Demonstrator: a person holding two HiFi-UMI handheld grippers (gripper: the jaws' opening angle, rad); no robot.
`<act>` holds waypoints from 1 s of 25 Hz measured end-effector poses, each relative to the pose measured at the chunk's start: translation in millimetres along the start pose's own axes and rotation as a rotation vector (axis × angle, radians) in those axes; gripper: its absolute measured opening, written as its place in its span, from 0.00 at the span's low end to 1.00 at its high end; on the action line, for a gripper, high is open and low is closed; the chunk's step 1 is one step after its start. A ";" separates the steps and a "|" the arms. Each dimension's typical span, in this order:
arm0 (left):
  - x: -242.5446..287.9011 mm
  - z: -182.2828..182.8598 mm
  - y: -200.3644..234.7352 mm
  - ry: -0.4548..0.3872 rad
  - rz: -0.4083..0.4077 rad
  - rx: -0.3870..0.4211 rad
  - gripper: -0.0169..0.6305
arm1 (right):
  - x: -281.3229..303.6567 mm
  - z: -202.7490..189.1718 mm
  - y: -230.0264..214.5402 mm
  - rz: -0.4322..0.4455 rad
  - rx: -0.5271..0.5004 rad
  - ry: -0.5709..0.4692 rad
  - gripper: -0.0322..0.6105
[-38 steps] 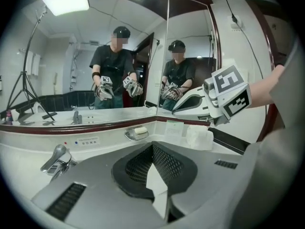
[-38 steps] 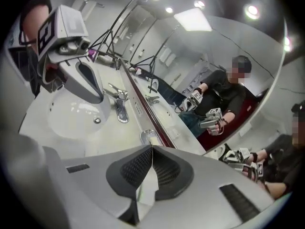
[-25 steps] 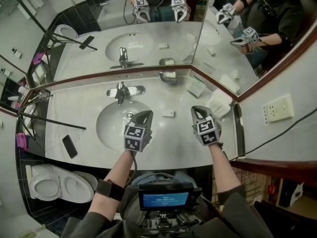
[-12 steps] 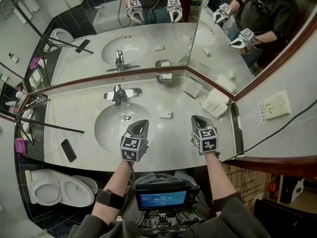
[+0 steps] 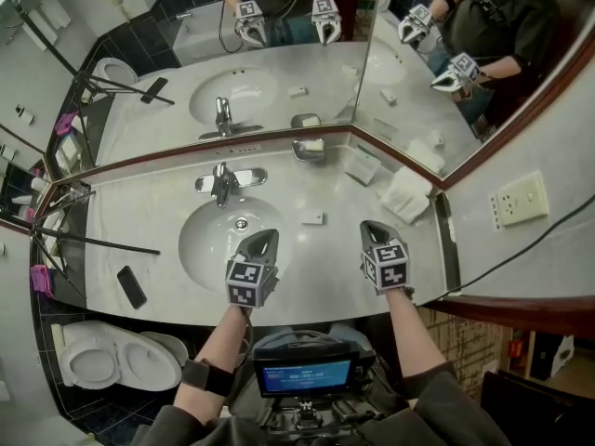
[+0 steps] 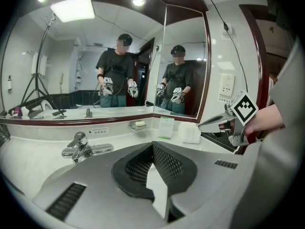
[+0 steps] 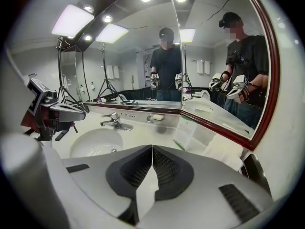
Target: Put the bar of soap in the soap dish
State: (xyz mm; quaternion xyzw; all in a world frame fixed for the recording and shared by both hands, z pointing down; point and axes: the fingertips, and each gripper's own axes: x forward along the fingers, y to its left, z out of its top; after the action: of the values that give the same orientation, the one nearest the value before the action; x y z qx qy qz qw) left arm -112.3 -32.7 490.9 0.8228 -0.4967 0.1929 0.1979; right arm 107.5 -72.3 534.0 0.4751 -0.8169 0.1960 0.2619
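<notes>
Left gripper (image 5: 266, 238) and right gripper (image 5: 371, 228): both clenched tight with nothing between the jaws, positioned side by side over the front of the countertop (image 5: 323, 269). The bar of soap (image 5: 312, 217) lies on the counter between the two claws, slightly ahead of their tips, touching neither. The soap dish (image 5: 310, 146) sits well beyond it, ahead of both claws at the foot of the mirror, with a pale item in it.
</notes>
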 end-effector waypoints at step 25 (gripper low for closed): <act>60.8 2.9 34.0 0.023 -0.021 0.003 0.03 | 188.8 109.0 6.0 -0.134 0.029 0.017 0.61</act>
State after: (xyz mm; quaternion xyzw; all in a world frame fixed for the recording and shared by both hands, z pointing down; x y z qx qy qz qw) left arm -116.0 -93.9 524.2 0.8259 -0.4856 0.2010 0.2045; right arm -1.9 -258.6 563.8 0.5308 -0.7780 0.1939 0.2746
